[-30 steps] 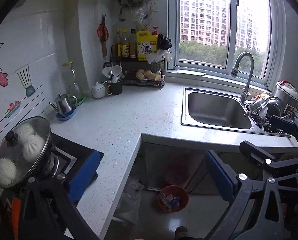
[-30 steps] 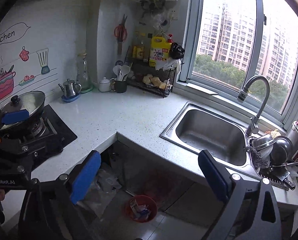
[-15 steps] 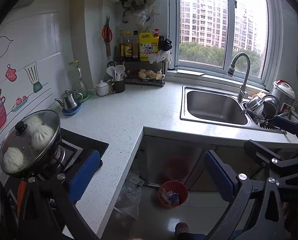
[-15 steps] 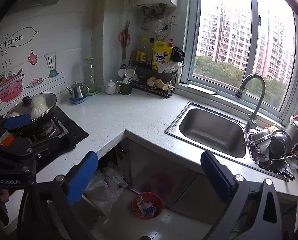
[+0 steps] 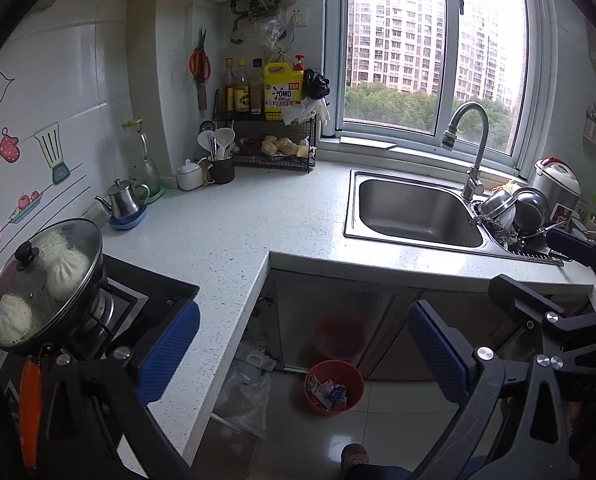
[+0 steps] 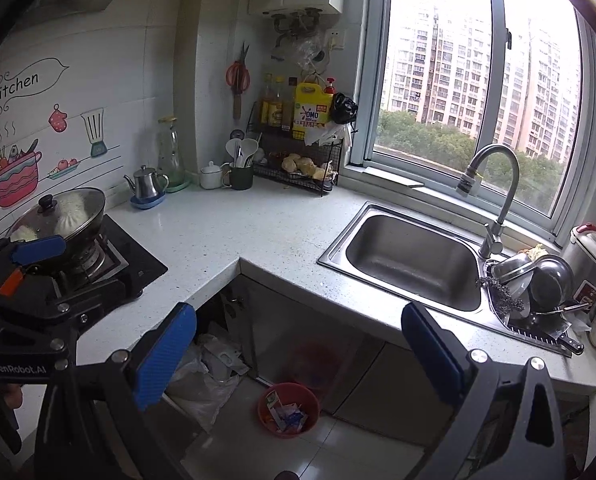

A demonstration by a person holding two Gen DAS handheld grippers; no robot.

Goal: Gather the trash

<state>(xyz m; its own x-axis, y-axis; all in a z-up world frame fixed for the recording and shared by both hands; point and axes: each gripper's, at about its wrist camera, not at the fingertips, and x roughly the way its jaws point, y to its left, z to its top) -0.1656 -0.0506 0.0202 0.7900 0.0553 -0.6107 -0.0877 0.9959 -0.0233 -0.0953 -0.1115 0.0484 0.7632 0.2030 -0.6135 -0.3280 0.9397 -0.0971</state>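
Hovering agape and empty, both grippers (image 5: 302,354) (image 6: 298,356) sit above the bin (image 6: 288,410), which lies below the counter (image 6: 257,232); neither is clearly nearer.

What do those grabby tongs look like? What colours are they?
Both tongs are black frames with silver bolts and two long fingers tipped with textured blue pads. The left tongs have an orange piece low on their frame. In the right wrist view, the right tongs look the same, and the left ones carry white lettering "CenRobot.AI".
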